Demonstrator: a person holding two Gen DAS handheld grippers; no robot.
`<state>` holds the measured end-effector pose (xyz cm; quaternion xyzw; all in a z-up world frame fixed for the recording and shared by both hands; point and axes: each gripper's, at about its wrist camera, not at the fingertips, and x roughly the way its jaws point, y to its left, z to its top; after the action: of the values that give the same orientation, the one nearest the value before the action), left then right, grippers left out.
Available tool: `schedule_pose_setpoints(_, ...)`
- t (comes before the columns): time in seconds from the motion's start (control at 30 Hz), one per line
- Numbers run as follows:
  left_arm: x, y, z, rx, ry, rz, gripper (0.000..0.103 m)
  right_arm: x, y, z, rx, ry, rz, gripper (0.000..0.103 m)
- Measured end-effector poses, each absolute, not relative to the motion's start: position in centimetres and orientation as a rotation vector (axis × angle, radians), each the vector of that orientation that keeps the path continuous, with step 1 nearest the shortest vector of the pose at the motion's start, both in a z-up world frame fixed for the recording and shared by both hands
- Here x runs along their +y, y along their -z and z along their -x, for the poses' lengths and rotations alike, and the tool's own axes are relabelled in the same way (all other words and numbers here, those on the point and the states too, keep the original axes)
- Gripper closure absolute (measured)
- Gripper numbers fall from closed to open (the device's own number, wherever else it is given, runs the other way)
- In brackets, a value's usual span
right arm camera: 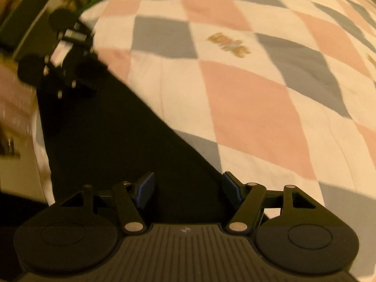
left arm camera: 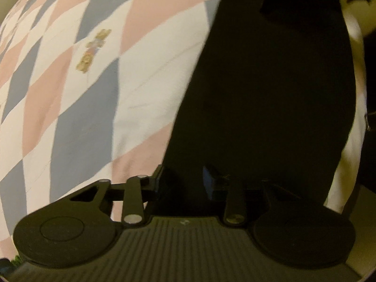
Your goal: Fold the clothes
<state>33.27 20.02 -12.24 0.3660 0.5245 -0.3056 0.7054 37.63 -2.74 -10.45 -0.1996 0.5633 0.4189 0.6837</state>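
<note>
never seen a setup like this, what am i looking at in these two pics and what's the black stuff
Each picture comes from a fisheye camera mounted on a hand-held two-finger gripper, looking forward along its fingers; a person holds one in each hand. The ribbed black body at the bottom of each picture is the gripper itself.

The left wrist view shows the left gripper; the right wrist view shows the right gripper, with its blue-padded fingers apart.

The surface is a quilted bedspread with pink, grey and white diamonds. On it lies a long dark piece of clothing, the thing being folded. Both grippers are over it; whether either actually grips it, I cannot tell.
</note>
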Motion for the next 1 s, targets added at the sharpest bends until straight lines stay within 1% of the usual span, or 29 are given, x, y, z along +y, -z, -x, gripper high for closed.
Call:
schedule_pose_setpoints(0.03, 20.1, 12.3, -33.1, 1.160, 0.685, -0.815, 0.089, -2.4, 10.8, -37.6, 1.271, -0.956, 0.488, 0.042)
schedule_pose_setpoints(0.07, 20.2, 12.3, -32.9, 1.154, 0.690, -0.816, 0.093, -2.1, 11.2, -37.4, 1.287, -0.974, 0.518, 0.047)
schedule_pose_setpoints(0.1, 20.3, 12.4, -32.8, 1.148, 0.695, -0.817, 0.100, -1.8, 11.5, -37.3, 1.305, -0.993, 0.545, 0.055)
schedule_pose_setpoints(0.13, 20.4, 12.4, -32.6, 1.142, 0.700, -0.818, 0.103, -1.6, 11.6, -37.1, 1.301, -0.995, 0.573, 0.059)
schedule_pose_setpoints(0.17, 20.5, 12.5, -32.4, 1.136, 0.706, -0.819, 0.103, -1.7, 11.6, -36.9, 1.299, -0.990, 0.582, 0.062)
schedule_pose_setpoints(0.23, 20.8, 12.6, -32.1, 1.124, 0.716, -0.821, 0.103, -2.0, 11.6, -36.7, 1.297, -0.973, 0.579, 0.083)
schedule_pose_setpoints(0.27, 20.9, 12.6, -31.9, 1.118, 0.721, -0.822, 0.103, -2.2, 11.6, -36.6, 1.292, -0.963, 0.575, 0.086)
schedule_pose_setpoints(0.33, 21.6, 11.9, -32.1, 1.103, 0.684, -0.780, 0.103, -2.7, 11.4, -36.6, 1.280, -0.950, 0.557, 0.096)
schedule_pose_setpoints(0.47, 23.9, 9.4, -33.4, 1.073, 0.538, -0.621, 0.103, -3.2, 9.2, -36.0, 1.198, -0.929, 0.549, 0.101)
schedule_pose_setpoints(0.53, 24.2, 9.6, -33.9, 1.097, 0.515, -0.592, 0.103, -3.3, 8.9, -36.0, 1.164, -0.872, 0.547, 0.103)
schedule_pose_setpoints(0.67, 23.6, 10.4, -34.4, 1.149, 0.527, -0.565, 0.102, -3.5, 8.7, -36.0, 1.100, -0.748, 0.544, 0.103)
schedule_pose_setpoints(0.7, 23.3, 10.1, -34.3, 1.149, 0.551, -0.556, 0.096, -3.6, 9.4, -36.7, 1.129, -0.709, 0.518, 0.103)
schedule_pose_setpoints(0.73, 23.1, 9.8, -34.2, 1.149, 0.575, -0.547, 0.088, -3.8, 9.9, -37.5, 1.173, -0.692, 0.471, 0.103)
schedule_pose_setpoints(0.8, 22.7, 9.6, -34.5, 1.136, 0.600, -0.547, 0.082, -4.0, 9.6, -38.2, 1.210, -0.738, 0.381, 0.101)
schedule_pose_setpoints(0.83, 22.5, 9.9, -34.6, 1.148, 0.616, -0.554, 0.082, -4.1, 9.4, -38.5, 1.225, -0.764, 0.337, 0.086)
schedule_pose_setpoints(0.87, 22.2, 10.2, -34.7, 1.159, 0.633, -0.563, 0.081, -4.1, 9.3, -38.5, 1.232, -0.786, 0.325, 0.079)
schedule_pose_setpoints(0.9, 21.8, 10.9, -35.0, 1.168, 0.653, -0.601, 0.079, -4.1, 9.1, -38.4, 1.237, -0.808, 0.322, 0.060)
schedule_pose_setpoints(0.93, 21.4, 11.6, -35.2, 1.176, 0.674, -0.639, 0.077, -4.0, 9.1, -38.3, 1.236, -0.813, 0.331, 0.051)
schedule_pose_setpoints(0.97, 20.9, 12.2, -35.5, 1.187, 0.699, -0.670, 0.078, -3.9, 9.4, -38.3, 1.248, -0.821, 0.341, 0.052)
schedule_pose_setpoints(1.0, 20.7, 12.2, -35.2, 1.183, 0.711, -0.689, 0.082, -3.7, 9.8, -38.3, 1.264, -0.827, 0.358, 0.053)
